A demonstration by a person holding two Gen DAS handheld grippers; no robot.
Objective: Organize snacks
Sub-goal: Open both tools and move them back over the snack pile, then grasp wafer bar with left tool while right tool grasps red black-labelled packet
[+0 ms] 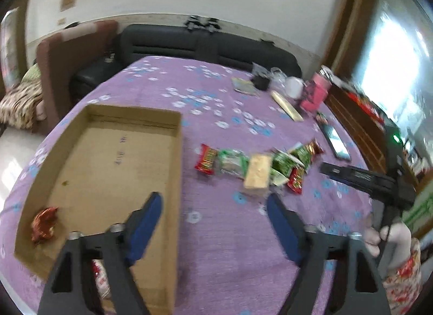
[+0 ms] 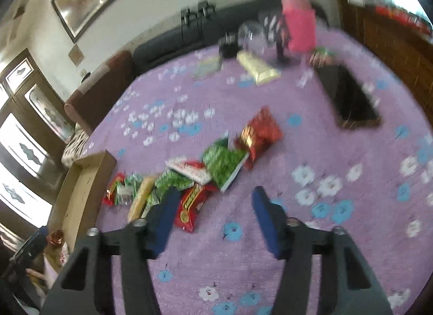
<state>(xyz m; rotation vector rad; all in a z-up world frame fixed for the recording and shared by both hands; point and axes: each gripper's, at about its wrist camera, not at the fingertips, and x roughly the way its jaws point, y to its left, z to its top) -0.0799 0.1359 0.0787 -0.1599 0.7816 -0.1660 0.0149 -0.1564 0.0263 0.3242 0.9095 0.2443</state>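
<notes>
Jaws on both grippers spread, empty. Snack packets (image 2: 189, 179), frame centre, appear light, crinkly, slippery; pinch flat across the sealed edge.

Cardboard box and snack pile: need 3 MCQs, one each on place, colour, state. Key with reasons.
1. Where does the crumpled red wrapper lie?
A. Inside the cardboard box, in a near corner
B. On the cloth beside the phone
C. Between the left gripper's fingers

2. What colour is the tablecloth?
A. Plain white
B. Purple with white and blue flowers
C. Green checks

3. How does the right gripper stand?
A. Shut on a green packet
B. Shut on nothing
C. Open, holding nothing

Answers:
1 A: the left wrist view shows it on the box floor by the near left corner.
2 B: both views show purple cloth with flower prints.
3 C: its blue pads are wide apart with only cloth between them, near the snack pile.
</notes>
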